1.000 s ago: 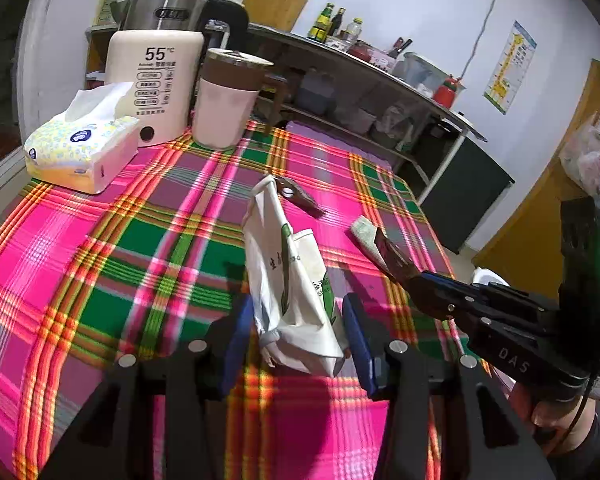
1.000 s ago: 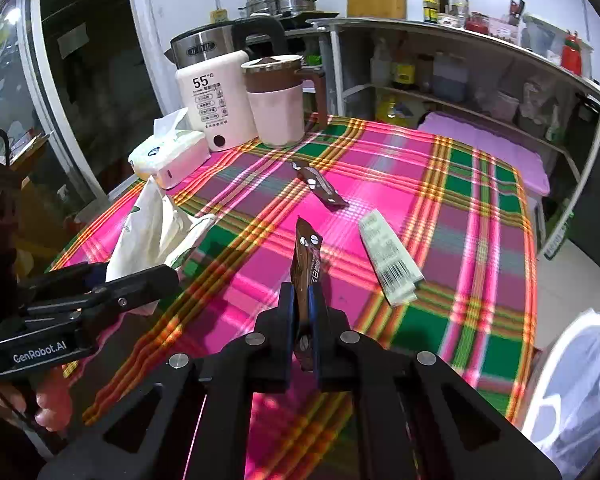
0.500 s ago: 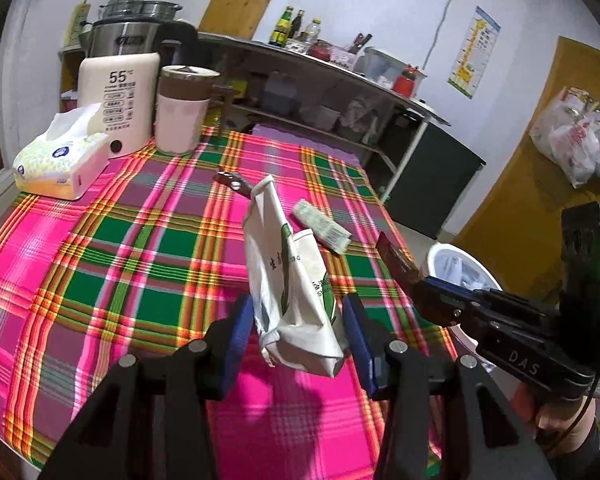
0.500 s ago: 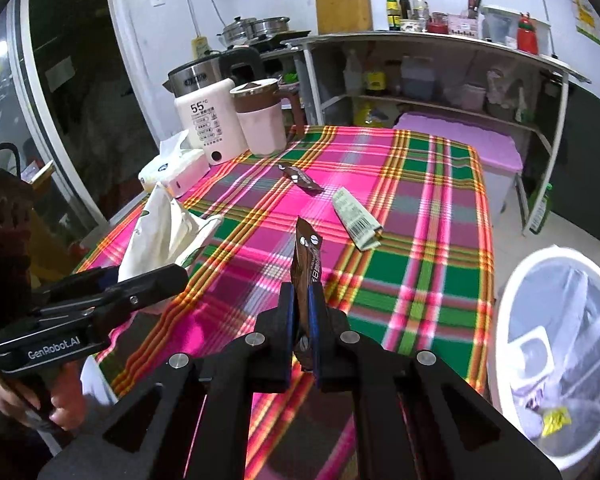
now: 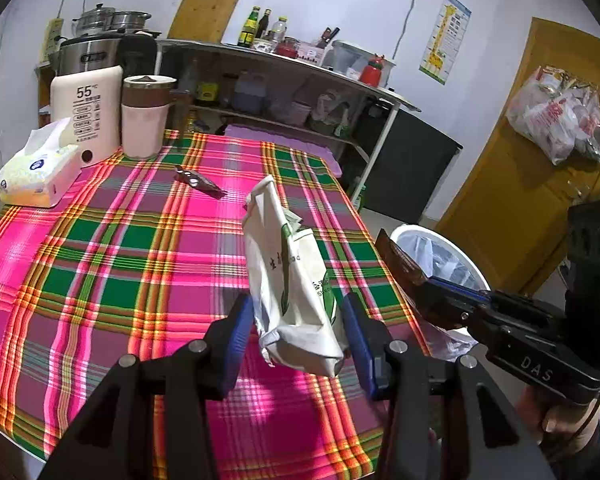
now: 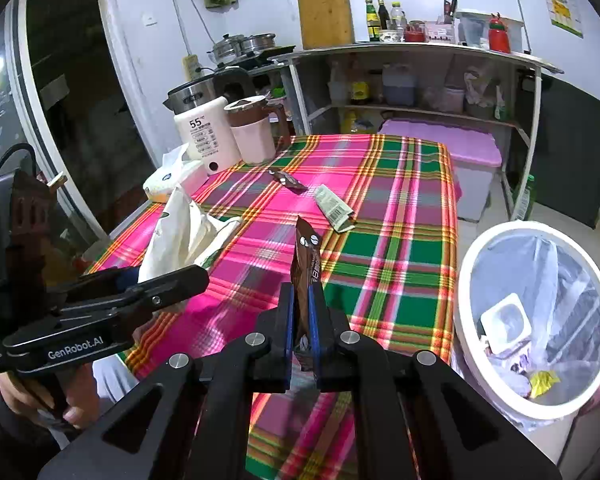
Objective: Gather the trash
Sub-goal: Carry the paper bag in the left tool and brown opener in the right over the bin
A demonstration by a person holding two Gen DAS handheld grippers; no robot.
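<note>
Now we've got the left gripper point(image 5: 298, 334) clamped on a crumpled white paper bag with green print point(image 5: 290, 280), held up over the near edge of the plaid tablecloth point(image 5: 112, 264). Our right gripper point(image 6: 302, 334) is pinched tight on a brown snack wrapper point(image 6: 308, 258), standing upright between its blue pads, just beside the white trash bin point(image 6: 466, 276) at the table's right. Out on the cloth, another brown wrapper point(image 6: 287, 179) and a flattened green-and-white packet point(image 6: 334, 208) lie near each other.
</note>
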